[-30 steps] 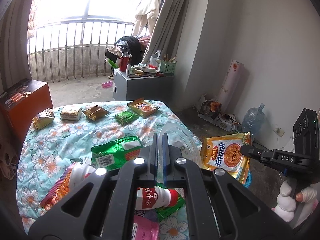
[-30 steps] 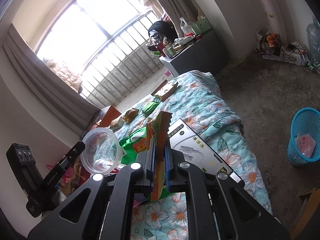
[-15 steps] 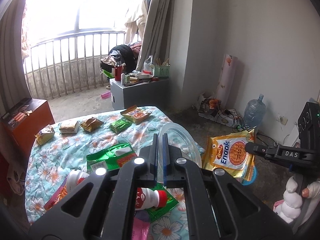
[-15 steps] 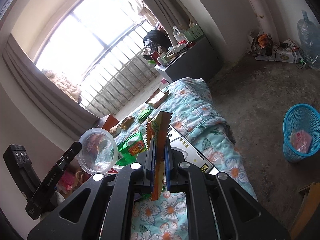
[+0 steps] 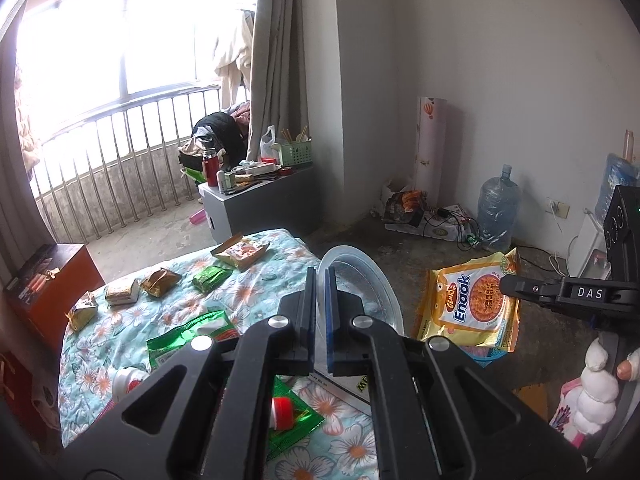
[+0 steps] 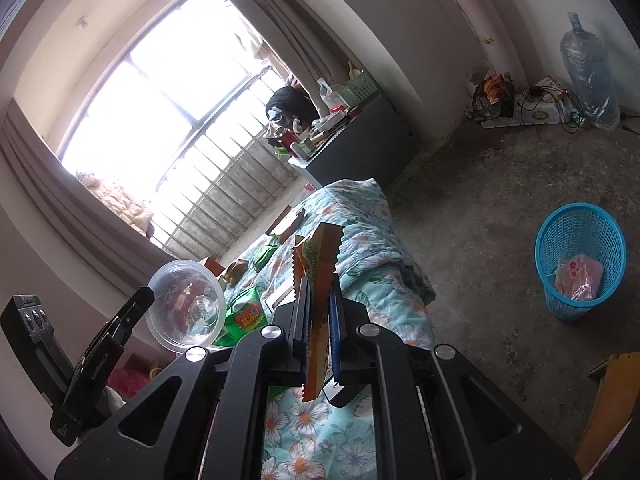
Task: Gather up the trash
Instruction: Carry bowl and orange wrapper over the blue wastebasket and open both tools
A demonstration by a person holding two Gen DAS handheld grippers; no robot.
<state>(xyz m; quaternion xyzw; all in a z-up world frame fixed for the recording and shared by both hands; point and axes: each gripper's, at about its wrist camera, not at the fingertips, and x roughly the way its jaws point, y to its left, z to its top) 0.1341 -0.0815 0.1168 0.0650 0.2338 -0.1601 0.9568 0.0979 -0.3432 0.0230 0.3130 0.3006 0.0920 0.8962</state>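
My left gripper is shut on the rim of a clear plastic bowl, held up over the edge of the floral-cloth table. The same bowl shows at the left of the right wrist view. My right gripper is shut on a yellow Enaak noodle packet, seen edge-on between the pads. In the left wrist view that packet hangs over the floor from the right gripper's tip. A blue mesh basket stands on the floor to the right, with a pink wrapper inside.
Several snack packets, a green wrapper and a red-capped bottle lie on the table. A grey cabinet stands beyond it, and a water jug and cables sit by the wall. A wooden piece is at the lower right.
Both grippers have moved sideways off the table toward the bare floor, each keeping its load. The table has slid left in the left wrist view, and the basket looks nearer in the right.
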